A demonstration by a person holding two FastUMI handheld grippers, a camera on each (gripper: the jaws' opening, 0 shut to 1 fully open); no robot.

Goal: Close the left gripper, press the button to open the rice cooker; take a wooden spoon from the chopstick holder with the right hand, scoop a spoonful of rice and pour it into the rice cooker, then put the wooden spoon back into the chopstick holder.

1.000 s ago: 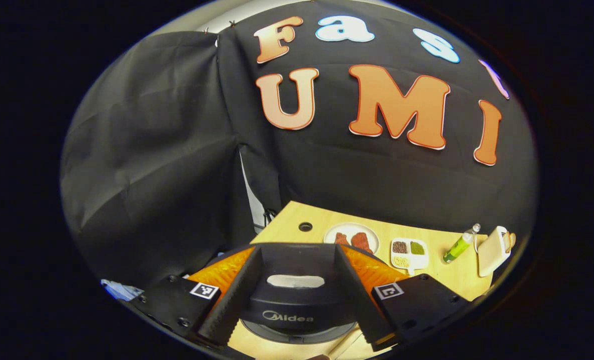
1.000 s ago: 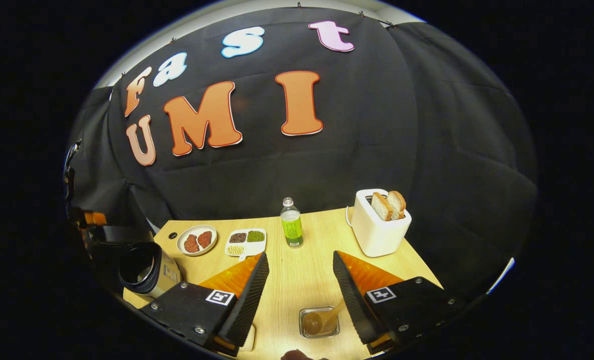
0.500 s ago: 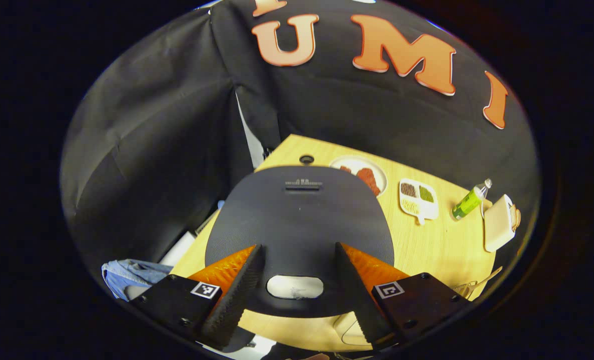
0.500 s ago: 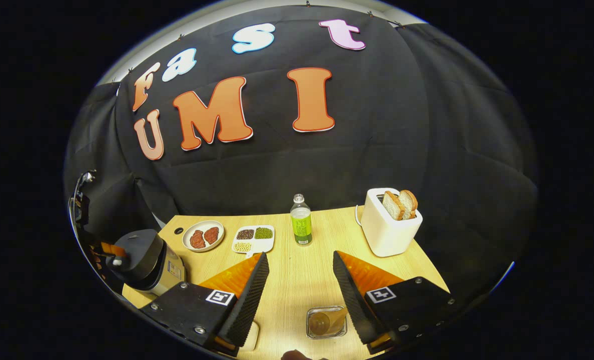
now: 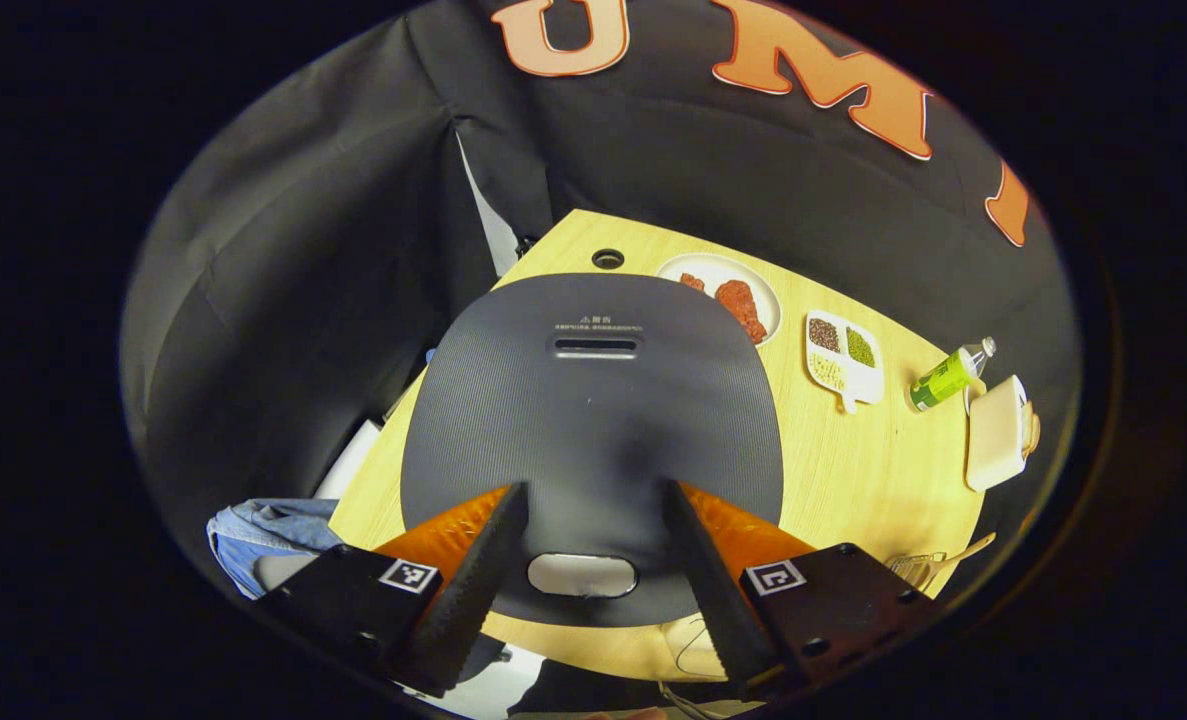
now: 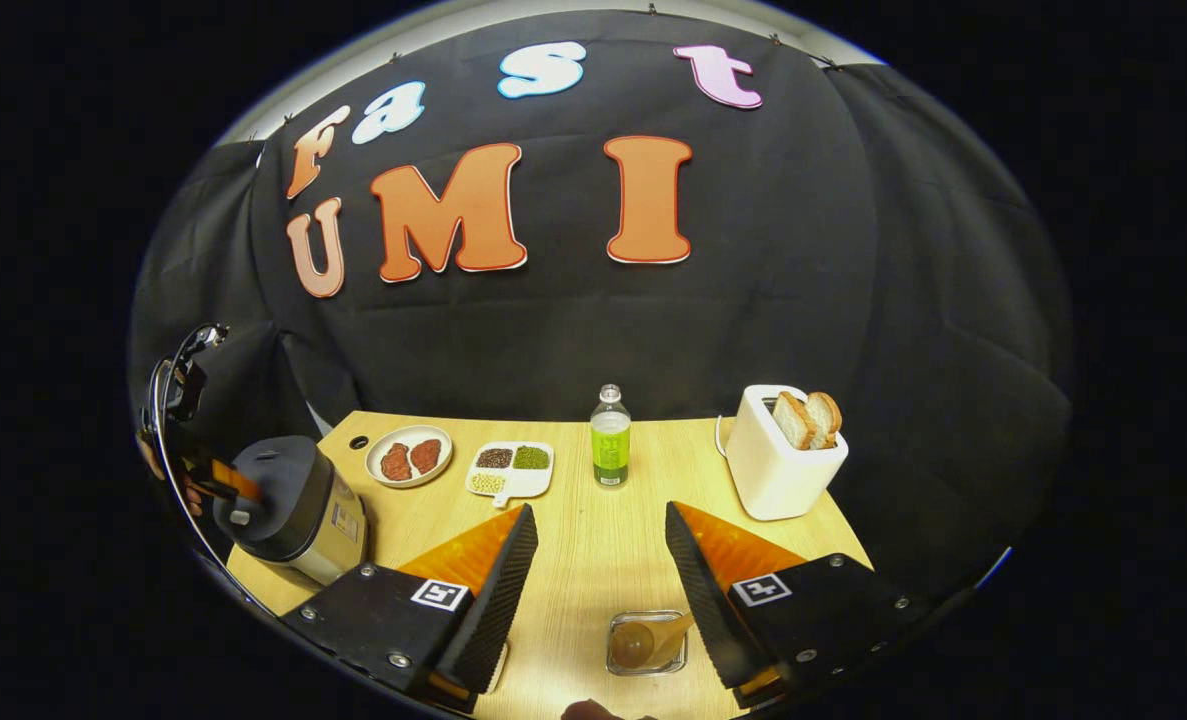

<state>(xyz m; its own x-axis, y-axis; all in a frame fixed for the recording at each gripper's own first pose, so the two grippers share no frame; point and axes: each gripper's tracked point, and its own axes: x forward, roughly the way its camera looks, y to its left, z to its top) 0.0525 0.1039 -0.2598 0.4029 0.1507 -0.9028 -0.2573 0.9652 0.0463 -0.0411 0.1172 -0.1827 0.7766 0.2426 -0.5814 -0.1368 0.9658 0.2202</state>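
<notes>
The rice cooker [image 5: 593,430] is seen from above in the left gripper view, at the table's [image 5: 853,470] left end, with its lid shut. A second ago its front was faced almost level. The left gripper [image 5: 591,490] has since been raised and tipped downward, so that the pale button [image 5: 582,575] at the lid's near edge now lies between the two fingers. The fingers are spread wide. The press is therefore judged not yet made, and the closing the task asks for is still to be done.

The button is an oblong. Its long axis runs across the gap from finger to finger, parallel to the vent slot [image 5: 595,347] near the lid's far edge.

In the right gripper view, the right gripper [image 6: 598,510] is also held wide over the table. The wooden spoon [image 6: 643,642] rests in the chopstick holder [image 6: 615,665] beneath it, bowl to the left and handle slanting up toward the right-hand finger.
</notes>
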